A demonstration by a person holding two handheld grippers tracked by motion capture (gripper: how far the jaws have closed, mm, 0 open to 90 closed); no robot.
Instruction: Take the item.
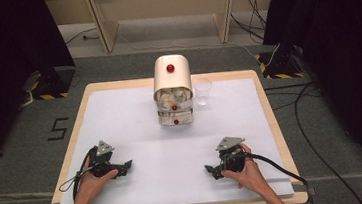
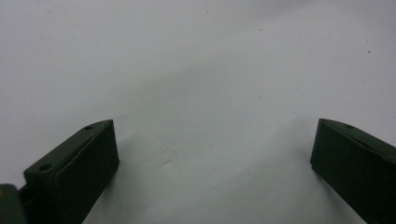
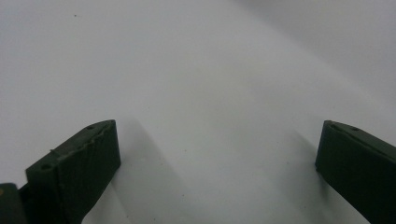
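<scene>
**Two grippers at rest on a white table, jaws wide**

Two hand-held grippers lie low on the near part of the white table top (image 1: 137, 136), each in one of the person's hands, and nothing sits between their jaws. The left gripper (image 1: 127, 164) is at the near left, its black jaws pointing toward the middle of the table; seen from its own camera (image 2: 212, 154), the two jaws stand far apart with bare white surface between them. The right gripper (image 1: 209, 170) is at the near right, pointing inward toward the left one, and its own camera (image 3: 217, 154) shows the same: jaws spread wide, empty, close over the white surface. The two grippers are well apart from each other, with open table between them. A grey three-cornered plate tops each one, and a cable trails from each toward the near edge.

Farther back, at the middle of the table, stands a cream-coloured cabinet (image 1: 171, 73) with a rounded top and red knobs on its front; its drawers appear to hold pale items. Just beside it, on its right, stands a clear plastic cup (image 1: 202, 91). Both are well apart from the grippers.
</scene>
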